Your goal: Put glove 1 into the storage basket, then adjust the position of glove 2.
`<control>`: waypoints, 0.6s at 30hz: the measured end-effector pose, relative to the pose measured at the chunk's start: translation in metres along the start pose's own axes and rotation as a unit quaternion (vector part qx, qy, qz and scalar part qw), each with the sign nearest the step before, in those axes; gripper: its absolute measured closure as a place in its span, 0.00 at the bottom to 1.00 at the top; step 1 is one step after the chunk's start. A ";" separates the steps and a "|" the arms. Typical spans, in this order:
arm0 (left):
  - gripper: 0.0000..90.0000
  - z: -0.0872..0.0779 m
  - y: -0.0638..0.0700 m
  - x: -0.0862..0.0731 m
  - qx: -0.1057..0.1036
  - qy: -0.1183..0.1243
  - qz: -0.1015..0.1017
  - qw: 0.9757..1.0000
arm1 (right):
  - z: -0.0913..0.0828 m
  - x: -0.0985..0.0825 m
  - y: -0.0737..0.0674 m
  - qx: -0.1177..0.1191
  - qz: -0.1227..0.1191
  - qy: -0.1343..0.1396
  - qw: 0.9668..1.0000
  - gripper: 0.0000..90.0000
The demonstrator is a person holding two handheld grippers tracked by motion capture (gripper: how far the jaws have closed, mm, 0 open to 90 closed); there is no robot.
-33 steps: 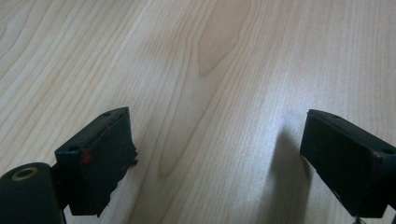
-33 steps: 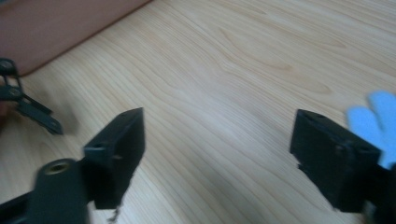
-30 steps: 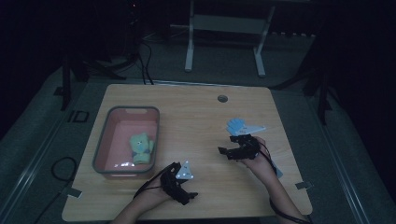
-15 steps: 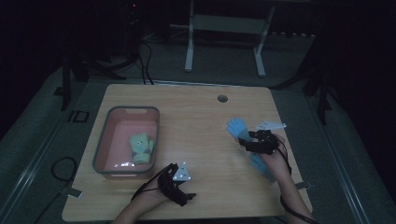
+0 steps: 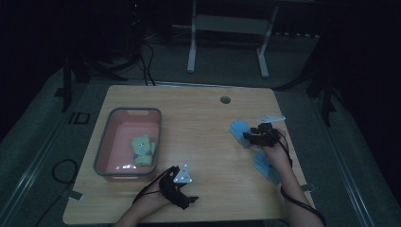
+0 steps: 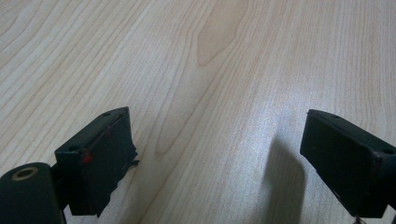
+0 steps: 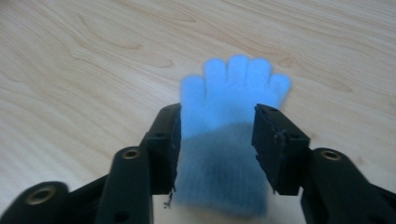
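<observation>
Swinging back toward the table's right edge, the right gripper [image 7: 217, 140] is straddling a blue glove [image 7: 232, 119], jaws apart and not yet clenched; the left gripper [image 6: 215, 158] is idling released near the front edge.

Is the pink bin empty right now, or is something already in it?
Not empty. In the high view, the pink bin on the table's left holds one light green glove lying on its floor.
</observation>
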State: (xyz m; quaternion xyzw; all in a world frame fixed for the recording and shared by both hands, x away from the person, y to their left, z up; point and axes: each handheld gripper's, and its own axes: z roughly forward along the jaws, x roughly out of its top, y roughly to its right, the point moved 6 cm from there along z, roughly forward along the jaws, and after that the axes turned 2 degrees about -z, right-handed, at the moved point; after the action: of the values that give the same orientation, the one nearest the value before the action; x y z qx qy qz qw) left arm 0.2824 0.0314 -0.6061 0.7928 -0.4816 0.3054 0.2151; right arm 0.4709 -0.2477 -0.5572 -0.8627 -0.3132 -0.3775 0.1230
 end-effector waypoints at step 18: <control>0.11 0.002 -0.001 -0.001 0.004 0.003 0.009 1.000 | 0.041 -0.003 0.007 -0.001 -0.038 -0.061 0.997 0.64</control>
State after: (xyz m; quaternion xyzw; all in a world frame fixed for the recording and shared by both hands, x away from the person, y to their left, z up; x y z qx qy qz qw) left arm 0.2830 0.0315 -0.6083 0.7885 -0.4865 0.3115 0.2111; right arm 0.4971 -0.2359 -0.5877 -0.8717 -0.3528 -0.3285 0.0885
